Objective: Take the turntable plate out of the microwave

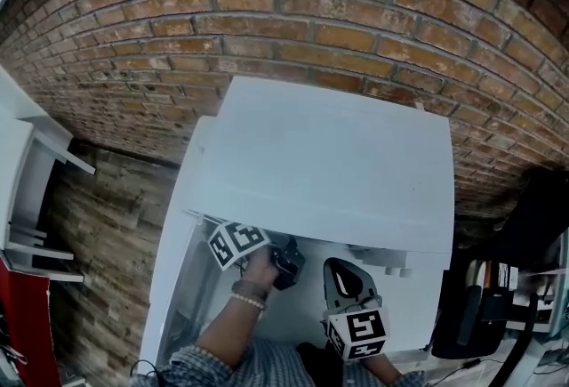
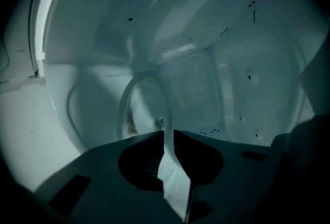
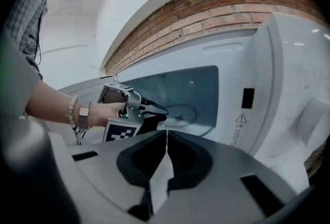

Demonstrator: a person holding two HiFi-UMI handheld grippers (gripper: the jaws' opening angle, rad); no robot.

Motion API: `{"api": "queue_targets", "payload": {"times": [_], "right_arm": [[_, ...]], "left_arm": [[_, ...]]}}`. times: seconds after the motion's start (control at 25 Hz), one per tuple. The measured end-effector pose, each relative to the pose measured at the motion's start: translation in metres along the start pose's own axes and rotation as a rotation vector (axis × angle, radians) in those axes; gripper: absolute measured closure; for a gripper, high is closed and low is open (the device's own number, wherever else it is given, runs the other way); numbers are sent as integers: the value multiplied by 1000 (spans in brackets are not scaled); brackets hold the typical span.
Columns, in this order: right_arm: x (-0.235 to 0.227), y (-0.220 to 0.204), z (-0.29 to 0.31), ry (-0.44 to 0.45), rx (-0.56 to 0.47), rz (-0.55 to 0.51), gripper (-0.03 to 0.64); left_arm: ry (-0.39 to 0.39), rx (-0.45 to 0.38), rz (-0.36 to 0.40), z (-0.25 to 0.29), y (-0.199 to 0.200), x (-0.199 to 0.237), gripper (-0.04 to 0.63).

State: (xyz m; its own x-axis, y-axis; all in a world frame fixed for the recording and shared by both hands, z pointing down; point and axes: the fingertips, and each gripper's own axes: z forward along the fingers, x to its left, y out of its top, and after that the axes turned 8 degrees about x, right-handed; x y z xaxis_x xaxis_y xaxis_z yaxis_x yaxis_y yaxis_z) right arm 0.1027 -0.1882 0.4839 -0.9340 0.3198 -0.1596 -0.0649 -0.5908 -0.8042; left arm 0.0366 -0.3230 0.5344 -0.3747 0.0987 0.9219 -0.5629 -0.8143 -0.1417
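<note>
The glass turntable plate (image 3: 181, 114) lies on the floor of the open white microwave (image 1: 329, 172); in the left gripper view the plate (image 2: 147, 104) shows as a pale ring inside the lit cavity. My left gripper (image 3: 157, 110) reaches into the opening, rolled on its side, its tips at the plate's left rim. In its own view, the left gripper (image 2: 169, 135) has its jaws a narrow slit apart; the rim runs up to the slit, and I see nothing clamped. My right gripper (image 3: 166, 138) hangs outside in front of the microwave, jaws together and empty. In the head view, the left gripper (image 1: 289, 265) and right gripper (image 1: 342, 274) sit below the microwave's top.
The microwave's control panel (image 3: 247, 99) is right of the opening, and its open door (image 1: 178, 287) hangs at the left. A brick wall (image 1: 311, 12) runs behind. A white shelf (image 1: 27, 198) stands at the left; dark objects (image 1: 533, 225) crowd the right.
</note>
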Motion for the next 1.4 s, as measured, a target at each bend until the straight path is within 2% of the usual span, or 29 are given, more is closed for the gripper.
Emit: {"api": "queue_targets", "payload": {"times": [0.68,1.0,1.12,1.28,1.4], "right_arm": [[8,-3,11,27,24,-3,597],[6,-6,5,14,26,6,597],[4,-7,4,9,28,10,597],[4,-9,6,13,35,4,597],[5,-10,10,19,40,-1,597]], "left_arm": [[222,18,-1,-45,-18,46,537],[225,10,1,-36,-8,44,534],[214,-7,-29,-31,-5,43,534],[180,-47,-105,-28,2,45,534],[166,-61,-97,-28,5,47,560]]}}
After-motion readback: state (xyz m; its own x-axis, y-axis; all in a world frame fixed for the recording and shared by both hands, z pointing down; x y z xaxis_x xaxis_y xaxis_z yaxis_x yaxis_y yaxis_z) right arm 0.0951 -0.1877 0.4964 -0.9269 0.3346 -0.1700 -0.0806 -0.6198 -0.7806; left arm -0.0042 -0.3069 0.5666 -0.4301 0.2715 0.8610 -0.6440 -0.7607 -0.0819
